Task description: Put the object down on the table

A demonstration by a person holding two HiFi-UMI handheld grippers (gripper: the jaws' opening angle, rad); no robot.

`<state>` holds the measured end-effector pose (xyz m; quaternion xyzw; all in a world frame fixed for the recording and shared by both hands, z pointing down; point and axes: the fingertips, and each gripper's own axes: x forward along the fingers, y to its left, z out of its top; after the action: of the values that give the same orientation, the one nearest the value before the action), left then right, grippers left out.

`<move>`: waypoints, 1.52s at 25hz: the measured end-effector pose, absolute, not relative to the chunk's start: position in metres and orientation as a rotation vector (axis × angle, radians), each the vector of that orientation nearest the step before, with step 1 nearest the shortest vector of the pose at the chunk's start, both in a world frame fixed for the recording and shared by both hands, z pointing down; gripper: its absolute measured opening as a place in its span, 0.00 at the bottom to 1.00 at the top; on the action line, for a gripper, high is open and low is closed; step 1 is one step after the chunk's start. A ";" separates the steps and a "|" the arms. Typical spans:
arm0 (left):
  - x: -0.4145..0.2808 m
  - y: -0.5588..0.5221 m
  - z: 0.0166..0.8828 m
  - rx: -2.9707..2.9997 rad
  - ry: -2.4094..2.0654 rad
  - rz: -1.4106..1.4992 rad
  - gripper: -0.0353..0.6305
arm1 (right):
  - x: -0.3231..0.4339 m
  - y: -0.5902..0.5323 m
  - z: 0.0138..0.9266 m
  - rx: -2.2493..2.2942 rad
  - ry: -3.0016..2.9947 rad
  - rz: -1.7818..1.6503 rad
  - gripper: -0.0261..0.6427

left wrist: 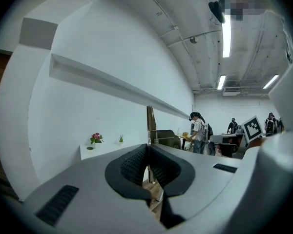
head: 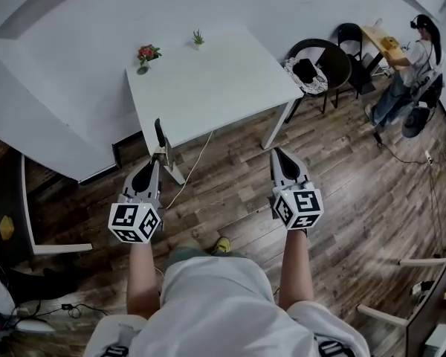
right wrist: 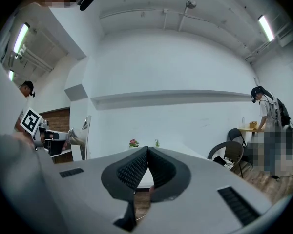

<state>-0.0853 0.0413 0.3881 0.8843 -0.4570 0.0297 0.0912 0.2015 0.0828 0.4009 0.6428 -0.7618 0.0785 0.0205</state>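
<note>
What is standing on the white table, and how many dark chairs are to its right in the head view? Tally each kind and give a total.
Flowering plant: 1
Small green plant: 1
Dark chairs: 2, the round-backed chair and the far chair
Total: 4

Plain white surface [head: 208,88], just some red flowers [head: 146,53] and a little green plant [head: 198,39] near its far edge.

Both near level: left gripper [head: 156,161] tight on thin flat object [head: 159,134]; right gripper [head: 276,153] closed, empty
</note>
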 end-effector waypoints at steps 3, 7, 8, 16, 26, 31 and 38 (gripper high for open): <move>-0.078 0.025 0.385 2.632 -1.368 0.080 0.09 | 0.208 0.066 0.401 1.981 -2.364 0.230 0.05; -0.069 0.004 0.388 2.631 -1.372 0.078 0.09 | 0.216 0.045 0.409 1.972 -2.369 0.248 0.05; -0.067 -0.001 0.389 2.630 -1.371 0.077 0.09 | 0.217 0.039 0.410 1.970 -2.370 0.248 0.05; -0.049 -0.051 0.395 2.641 -1.349 0.082 0.09 | 0.232 -0.004 0.415 1.979 -2.349 0.242 0.05; -0.041 -0.129 0.415 2.606 -1.335 0.094 0.09 | 0.241 -0.084 0.428 1.977 -2.334 0.280 0.05; -0.045 -0.178 0.423 2.587 -1.334 0.121 0.09 | 0.239 -0.134 0.432 1.972 -2.329 0.296 0.05; -0.053 -0.261 0.431 2.564 -1.323 0.114 0.09 | 0.232 -0.217 0.432 1.955 -2.310 0.299 0.05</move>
<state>-0.0531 -0.2612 0.4307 0.8807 -0.4546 0.0393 0.1269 0.2325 -0.2166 0.4320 0.6419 -0.7588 0.0983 0.0503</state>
